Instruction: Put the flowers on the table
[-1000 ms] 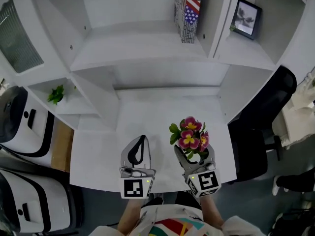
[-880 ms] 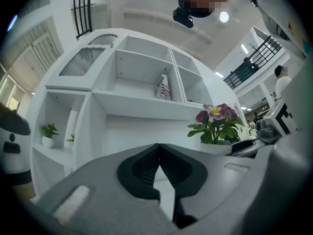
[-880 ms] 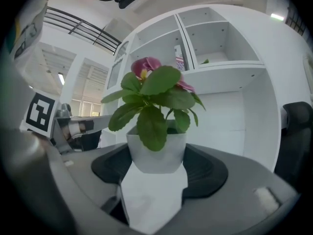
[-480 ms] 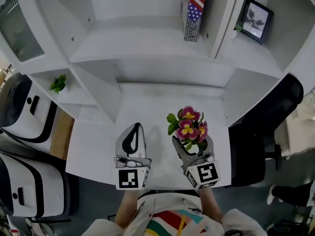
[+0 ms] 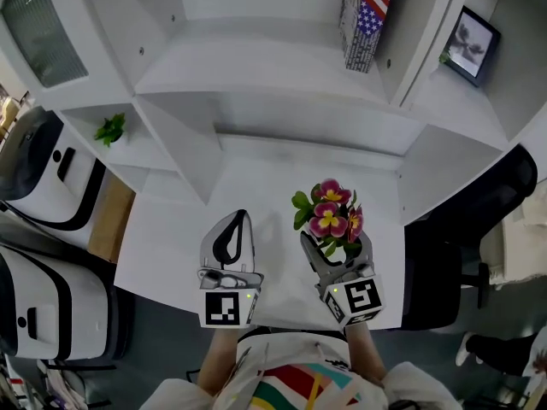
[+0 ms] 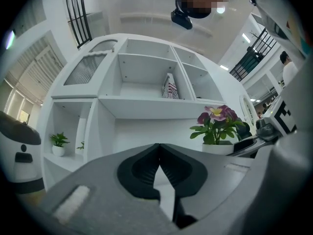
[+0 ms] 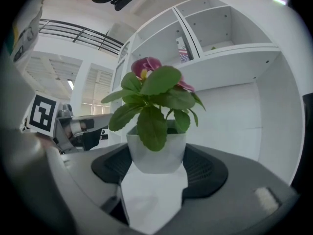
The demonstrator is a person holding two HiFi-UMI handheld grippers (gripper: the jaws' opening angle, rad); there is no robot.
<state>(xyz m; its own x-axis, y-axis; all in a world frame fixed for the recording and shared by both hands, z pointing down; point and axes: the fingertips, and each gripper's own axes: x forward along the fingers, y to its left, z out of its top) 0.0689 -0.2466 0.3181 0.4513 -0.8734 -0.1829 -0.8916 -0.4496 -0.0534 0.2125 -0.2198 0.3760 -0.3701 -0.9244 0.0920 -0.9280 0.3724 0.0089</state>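
Two hand-held grippers, the left gripper (image 5: 243,216) and the right gripper (image 5: 337,248). One pot of pink flowers (image 5: 332,220) sits in the right gripper's jaws. Beyond both are one flag-printed box (image 5: 366,11) and one framed picture (image 5: 473,45). One small green plant (image 5: 110,129) stands far off the left gripper's side, one black chair (image 5: 479,220) off the right's.

White shelving unit (image 5: 256,67) above a white table (image 5: 252,190), black office chair (image 5: 483,216), framed picture (image 5: 475,44), small green plant (image 5: 109,129)

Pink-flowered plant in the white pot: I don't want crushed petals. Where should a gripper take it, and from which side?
Take the small white tapered pot by its walls, level from the side, below the green leaves. The right gripper holds it so.
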